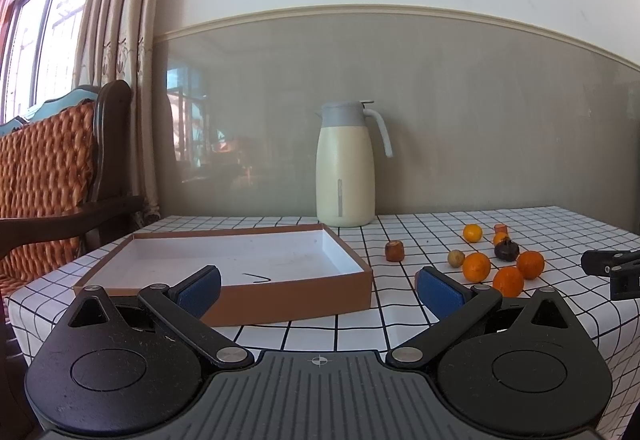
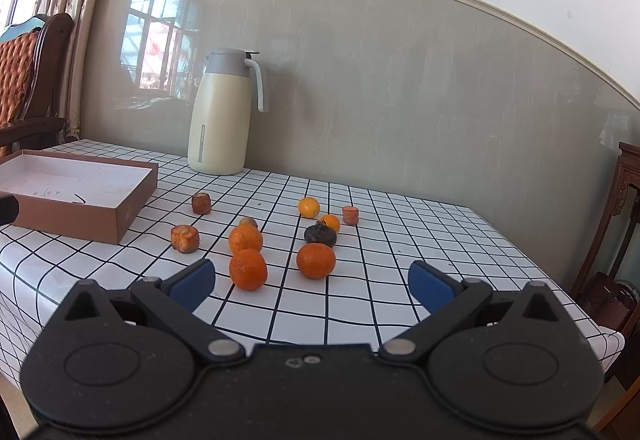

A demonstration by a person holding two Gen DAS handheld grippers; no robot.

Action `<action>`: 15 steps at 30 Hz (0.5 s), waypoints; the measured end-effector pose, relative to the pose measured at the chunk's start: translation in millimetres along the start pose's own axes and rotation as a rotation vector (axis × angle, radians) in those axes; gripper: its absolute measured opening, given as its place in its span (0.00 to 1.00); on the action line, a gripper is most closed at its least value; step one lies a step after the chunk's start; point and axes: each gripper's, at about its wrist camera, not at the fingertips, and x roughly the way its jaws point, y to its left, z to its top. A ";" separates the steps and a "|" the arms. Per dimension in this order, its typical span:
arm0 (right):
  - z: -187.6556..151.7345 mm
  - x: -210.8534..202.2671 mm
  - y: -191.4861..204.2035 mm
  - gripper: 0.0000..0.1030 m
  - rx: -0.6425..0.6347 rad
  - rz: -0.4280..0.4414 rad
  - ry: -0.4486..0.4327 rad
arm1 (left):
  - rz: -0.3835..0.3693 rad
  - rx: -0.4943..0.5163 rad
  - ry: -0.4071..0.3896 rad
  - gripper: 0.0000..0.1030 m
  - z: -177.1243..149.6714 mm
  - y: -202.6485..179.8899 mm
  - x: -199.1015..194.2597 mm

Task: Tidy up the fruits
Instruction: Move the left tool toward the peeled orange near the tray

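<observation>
Several fruits lie loose on the checked tablecloth (image 2: pixel 360 292): three big oranges (image 2: pixel 247 269) (image 2: pixel 315 260) (image 2: pixel 245 238), two small yellow-orange ones (image 2: pixel 308 207), a dark mangosteen (image 2: pixel 320 234), a small green-brown fruit (image 2: pixel 248 221) and three brown chunks (image 2: pixel 185 238). A shallow brown box (image 1: pixel 240 264) with a white inside stands empty at the left. My left gripper (image 1: pixel 318 286) is open, in front of the box's near right corner. My right gripper (image 2: pixel 312 282) is open, just short of the nearest oranges. The same fruits show in the left wrist view (image 1: pixel 476 266).
A cream thermos jug (image 1: pixel 346 168) with a grey lid stands at the back against the wall. A wooden chair with a woven back (image 1: pixel 48 176) stands left of the table. Dark wooden furniture (image 2: pixel 624 208) stands at the table's right end.
</observation>
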 end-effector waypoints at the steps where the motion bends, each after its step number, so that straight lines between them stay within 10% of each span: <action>1: 0.1 0.1 -0.5 0.94 0.001 0.002 0.001 | 0.001 0.000 0.000 1.00 0.0 0.1 -0.1; 11: 4.1 9.1 -3.5 0.94 -0.015 0.054 0.038 | 0.011 -0.014 0.013 1.00 -0.2 0.4 0.9; 15: 8.3 23.4 -2.8 0.80 -0.033 0.089 0.039 | -0.021 -0.027 0.002 1.00 3.2 -1.9 10.1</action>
